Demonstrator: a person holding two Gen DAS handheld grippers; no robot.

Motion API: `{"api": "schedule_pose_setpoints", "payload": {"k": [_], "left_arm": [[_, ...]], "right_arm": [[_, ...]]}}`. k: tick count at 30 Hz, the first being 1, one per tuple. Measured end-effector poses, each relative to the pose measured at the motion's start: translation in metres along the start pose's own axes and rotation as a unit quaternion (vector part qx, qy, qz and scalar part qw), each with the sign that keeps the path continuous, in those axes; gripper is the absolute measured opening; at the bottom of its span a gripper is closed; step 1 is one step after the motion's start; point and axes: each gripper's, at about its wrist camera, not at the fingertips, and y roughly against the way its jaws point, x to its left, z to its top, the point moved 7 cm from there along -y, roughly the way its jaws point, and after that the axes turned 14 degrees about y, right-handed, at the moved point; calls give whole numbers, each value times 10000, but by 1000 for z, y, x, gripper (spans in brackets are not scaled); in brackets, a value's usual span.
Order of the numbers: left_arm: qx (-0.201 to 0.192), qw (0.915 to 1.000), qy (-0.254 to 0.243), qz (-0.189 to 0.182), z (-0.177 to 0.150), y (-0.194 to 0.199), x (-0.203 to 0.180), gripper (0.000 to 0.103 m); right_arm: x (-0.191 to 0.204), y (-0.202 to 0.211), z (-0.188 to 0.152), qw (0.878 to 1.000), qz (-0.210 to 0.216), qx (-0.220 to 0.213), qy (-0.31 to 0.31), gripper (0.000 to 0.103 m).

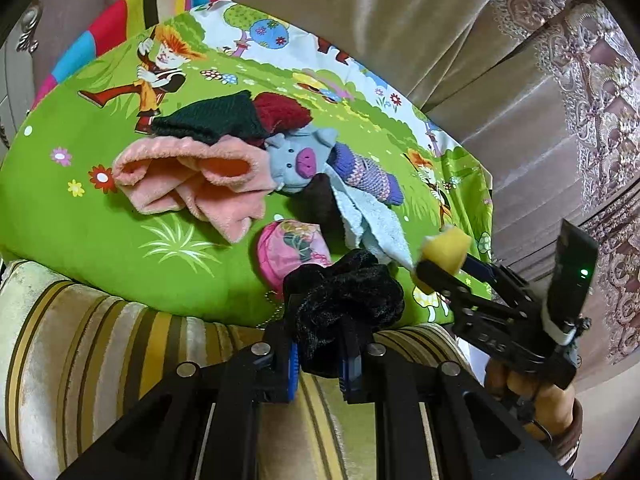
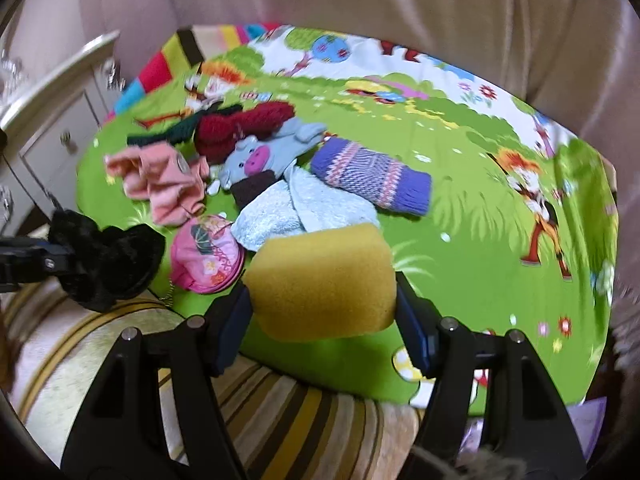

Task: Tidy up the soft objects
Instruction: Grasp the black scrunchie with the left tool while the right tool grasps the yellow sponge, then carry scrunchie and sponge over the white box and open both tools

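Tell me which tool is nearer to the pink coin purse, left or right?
Left. The left tool, shut on a black scrunchie, sits right beside the pink coin purse. The right tool, gripping a yellow sponge, is slightly farther off.

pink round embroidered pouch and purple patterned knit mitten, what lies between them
In the right wrist view, a light blue terry towel lies between the pink round embroidered pouch and the purple patterned knit mitten, on the green cartoon sheet.

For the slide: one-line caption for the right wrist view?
Right gripper clamps a yellow sponge above the green cartoon cloth; left gripper holds black velvet fabric.
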Motion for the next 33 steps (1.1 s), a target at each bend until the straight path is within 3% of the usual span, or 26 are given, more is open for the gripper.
{"api": "schedule_pose_setpoints", "payload": {"k": [20, 33], "left_arm": [[226, 9961, -746, -404, -39, -11, -89, 15], [602, 9863, -1366, -699, -80, -33, -160, 15]], "right_arm": [[-62, 89, -72, 9877, -372, -535, -1423, 70], [-130, 140, -141, 9650, -1113, -583, -2303, 70]]}}
